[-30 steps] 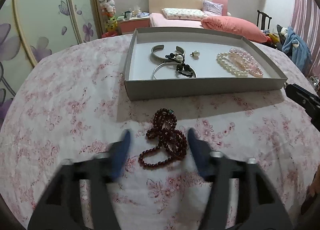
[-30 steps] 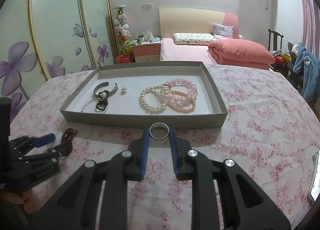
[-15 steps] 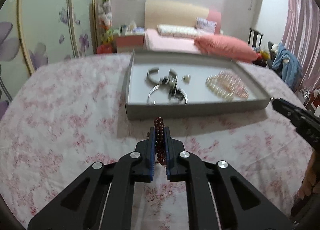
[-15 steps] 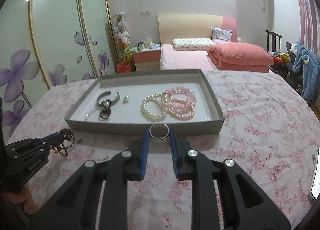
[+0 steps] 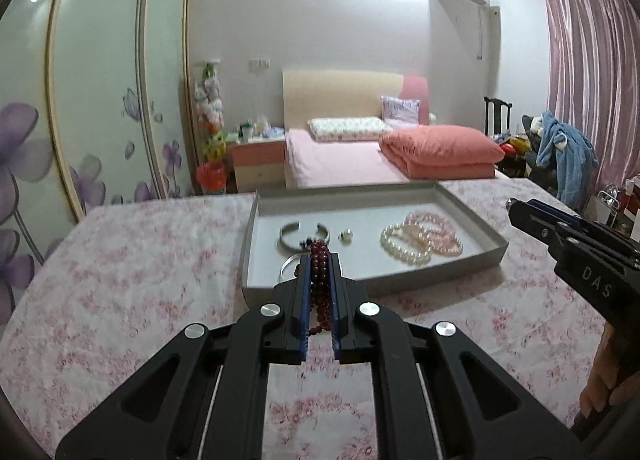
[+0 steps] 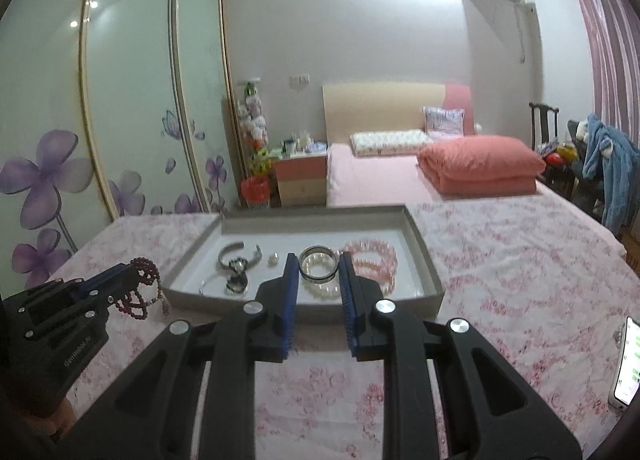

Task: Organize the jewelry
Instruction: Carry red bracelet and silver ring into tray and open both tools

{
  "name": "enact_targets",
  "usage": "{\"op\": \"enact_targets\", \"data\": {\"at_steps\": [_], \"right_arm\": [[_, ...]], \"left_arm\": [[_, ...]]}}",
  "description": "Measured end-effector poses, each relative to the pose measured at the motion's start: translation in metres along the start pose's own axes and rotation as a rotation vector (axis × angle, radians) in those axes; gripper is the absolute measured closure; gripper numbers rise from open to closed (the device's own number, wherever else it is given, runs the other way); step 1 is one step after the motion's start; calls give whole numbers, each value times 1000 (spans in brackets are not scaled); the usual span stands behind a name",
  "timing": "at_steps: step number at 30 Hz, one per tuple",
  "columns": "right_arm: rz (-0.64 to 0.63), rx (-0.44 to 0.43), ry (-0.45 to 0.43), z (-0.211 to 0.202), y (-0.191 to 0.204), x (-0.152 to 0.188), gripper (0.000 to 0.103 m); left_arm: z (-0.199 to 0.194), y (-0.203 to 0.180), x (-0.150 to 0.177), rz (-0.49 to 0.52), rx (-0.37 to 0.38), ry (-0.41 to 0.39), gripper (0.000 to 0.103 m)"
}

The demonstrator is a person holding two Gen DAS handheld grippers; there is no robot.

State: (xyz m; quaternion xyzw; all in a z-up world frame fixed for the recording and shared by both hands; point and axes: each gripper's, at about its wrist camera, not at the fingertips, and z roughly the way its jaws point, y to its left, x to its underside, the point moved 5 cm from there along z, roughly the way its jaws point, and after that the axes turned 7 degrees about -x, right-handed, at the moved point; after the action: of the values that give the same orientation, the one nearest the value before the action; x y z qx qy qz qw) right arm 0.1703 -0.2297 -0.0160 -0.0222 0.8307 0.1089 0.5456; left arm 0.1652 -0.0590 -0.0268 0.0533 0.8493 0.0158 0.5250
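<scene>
Both jaws are clamped tight: left gripper (image 5: 320, 260) pinches the dark red bead string (image 5: 320, 280), its loops dangling below, while right gripper (image 6: 319, 266) squeezes a silver ring (image 6: 318, 263), grey tray (image 6: 424, 260) just ahead of both.

1. A white cloth with a pink flower print (image 5: 120, 284) covers the table surface.
2. A bed with a pink sheet (image 6: 372, 179) stands at 12 o'clock, beyond the table.
3. A folded coral quilt (image 6: 480, 167) lies on the bed.
4. A pink and cream nightstand (image 5: 258, 161) sits at 11 o'clock, just beside the bed.
5. Frosted wardrobe doors with purple flowers (image 6: 120, 119) fill 9 to 10 o'clock.
6. A pink curtain (image 5: 588, 71) hangs at 2 o'clock.
7. A smartphone with a lit screen (image 6: 626, 364) lies at 4 o'clock.
</scene>
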Motion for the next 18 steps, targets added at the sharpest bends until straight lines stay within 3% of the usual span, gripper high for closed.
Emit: {"op": "enact_targets", "data": {"at_steps": [8, 18], "right_arm": [[-32, 20, -80, -9, 7, -15, 82], [-45, 45, -116, 2, 7, -32, 82]], "left_arm": [[-1, -7, -14, -5, -13, -58, 94], [13, -8, -25, -32, -1, -78, 94]]}}
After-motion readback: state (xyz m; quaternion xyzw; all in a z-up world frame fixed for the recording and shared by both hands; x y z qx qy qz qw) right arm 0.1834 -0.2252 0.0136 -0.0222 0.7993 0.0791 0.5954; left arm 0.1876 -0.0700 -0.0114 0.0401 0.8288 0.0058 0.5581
